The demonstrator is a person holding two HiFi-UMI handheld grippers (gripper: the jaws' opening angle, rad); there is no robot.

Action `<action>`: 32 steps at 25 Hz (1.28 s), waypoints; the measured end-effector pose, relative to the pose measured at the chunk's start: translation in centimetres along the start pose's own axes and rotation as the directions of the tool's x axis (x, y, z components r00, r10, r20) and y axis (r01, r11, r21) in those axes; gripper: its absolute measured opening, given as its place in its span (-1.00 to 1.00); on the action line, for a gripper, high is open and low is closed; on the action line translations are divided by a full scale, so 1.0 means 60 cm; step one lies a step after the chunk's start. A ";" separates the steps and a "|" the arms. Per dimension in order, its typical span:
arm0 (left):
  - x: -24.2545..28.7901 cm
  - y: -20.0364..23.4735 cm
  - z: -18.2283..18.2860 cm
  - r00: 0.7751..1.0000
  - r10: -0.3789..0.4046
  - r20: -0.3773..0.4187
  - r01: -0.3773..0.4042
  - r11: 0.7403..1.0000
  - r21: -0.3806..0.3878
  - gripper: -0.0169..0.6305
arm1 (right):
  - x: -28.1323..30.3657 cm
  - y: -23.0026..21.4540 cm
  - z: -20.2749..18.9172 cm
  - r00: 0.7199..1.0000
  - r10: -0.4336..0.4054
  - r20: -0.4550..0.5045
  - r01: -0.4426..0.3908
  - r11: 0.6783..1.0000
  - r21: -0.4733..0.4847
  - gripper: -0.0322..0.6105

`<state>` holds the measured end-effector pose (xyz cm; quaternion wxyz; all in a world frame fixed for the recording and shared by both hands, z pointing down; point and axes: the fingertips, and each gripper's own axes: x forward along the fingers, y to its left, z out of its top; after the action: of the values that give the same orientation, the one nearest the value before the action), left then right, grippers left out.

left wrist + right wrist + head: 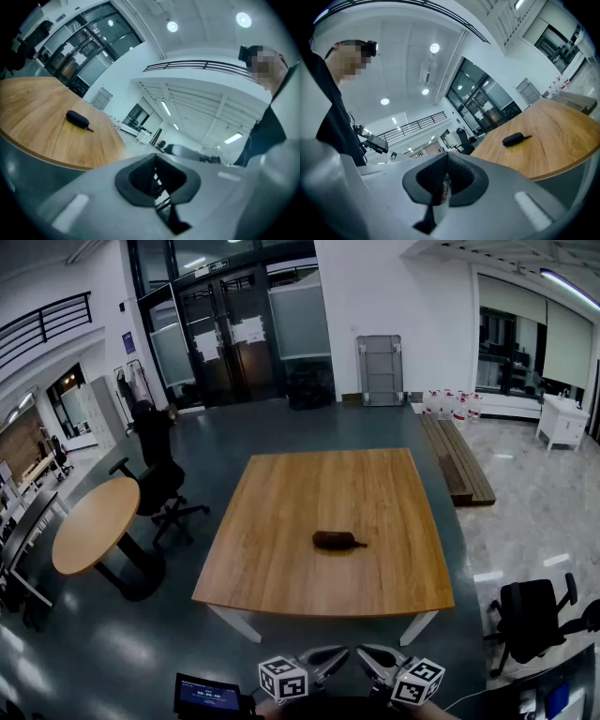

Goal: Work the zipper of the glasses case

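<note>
One big square wooden table (281, 570) fills the middle of the hall, and it is the only one of its size. One smaller round table (92, 521) sits off to the left. A dark glass door front (234, 334) runs along the far wall, with one grey folded table (380, 369) leaning there to its right. A long wooden bench (457, 460) lies on the floor to the far right of the square table.

Chairs — I count two, both black: one office chair (155, 476) beside the round table, and a second chair (530, 615) at the near right.

Two grippers now, low at the near edge. The left gripper (343, 652) and the right gripper (362, 651) point their tips toward each other — both clamped tight with nothing in the jaws. A small lit screen (206, 697) glows just left of them.

And the smallest: one dark glasses case (336, 540), lying flat near the middle of the square table, its little pull tab (360, 543) poking right. It is well apart from both grippers, with the table's near edge between them.
</note>
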<state>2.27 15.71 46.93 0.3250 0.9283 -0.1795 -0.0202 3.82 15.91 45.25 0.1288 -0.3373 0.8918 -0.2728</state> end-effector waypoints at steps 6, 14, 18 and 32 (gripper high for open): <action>-0.005 -0.005 -0.001 1.000 0.001 0.002 -0.001 1.000 0.002 -0.95 | -0.004 0.005 0.001 1.000 -0.007 0.008 0.007 1.000 -0.010 -0.89; -0.030 -0.013 -0.002 1.000 0.010 0.012 -0.010 1.000 0.001 -0.95 | -0.007 0.024 0.000 0.999 -0.001 0.034 0.002 1.000 -0.007 -0.88; -0.039 -0.016 0.030 0.999 0.001 0.045 -0.003 0.999 0.048 -0.95 | 0.001 0.029 0.036 0.996 0.020 0.091 -0.018 1.000 -0.021 -0.88; -0.055 0.070 0.080 0.974 0.142 0.174 -0.111 0.978 -0.176 -0.95 | 0.006 -0.061 0.077 0.991 -0.093 0.096 0.085 0.993 0.084 -0.75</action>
<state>-2.91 10.95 45.42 0.3834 0.8788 -0.2656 -0.1008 7.40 11.53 43.58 0.1745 -0.3844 0.8566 -0.2965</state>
